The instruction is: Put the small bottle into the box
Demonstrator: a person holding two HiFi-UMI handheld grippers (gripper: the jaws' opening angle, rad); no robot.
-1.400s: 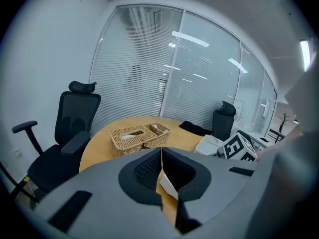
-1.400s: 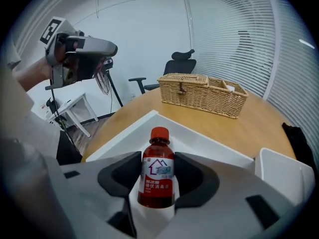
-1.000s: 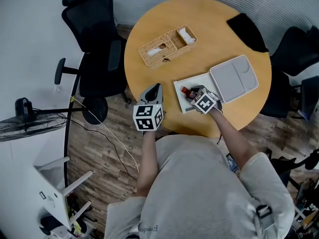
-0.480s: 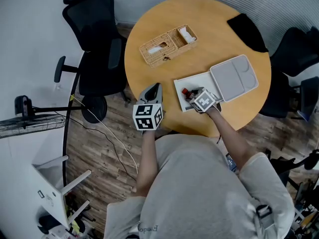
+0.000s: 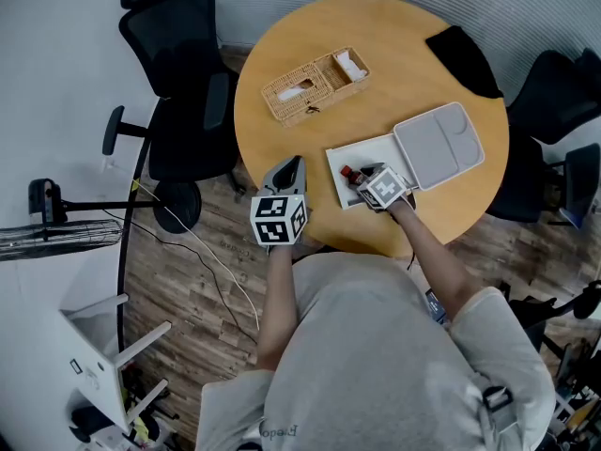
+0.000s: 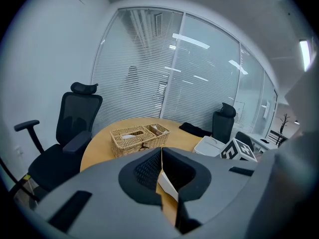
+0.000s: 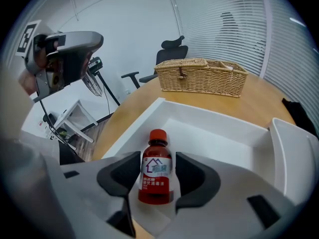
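A small bottle [image 7: 156,176] of dark red liquid with a red cap stands upright in the near corner of the open white box [image 7: 214,131]. My right gripper [image 7: 157,166] points steeply down around it. Its jaws have just been opening, and a pad [image 7: 125,173] stands on either side of the bottle with a thin gap. In the head view the bottle [image 5: 349,173] shows just left of the right gripper [image 5: 364,182], inside the box [image 5: 362,151]. My left gripper [image 5: 291,167] hovers shut and empty at the table's near edge, its fingertips [image 6: 149,166] pressed together.
The box's grey lid [image 5: 438,146] lies open to the right, hinged to the box. A wicker basket [image 5: 315,85] sits farther back on the round wooden table [image 5: 394,36]; a black cloth [image 5: 464,59] lies at the far right. Office chairs [image 5: 178,73] stand around the table.
The right gripper's marker cube has rolled a little while staying over the box corner. The left gripper has not moved.
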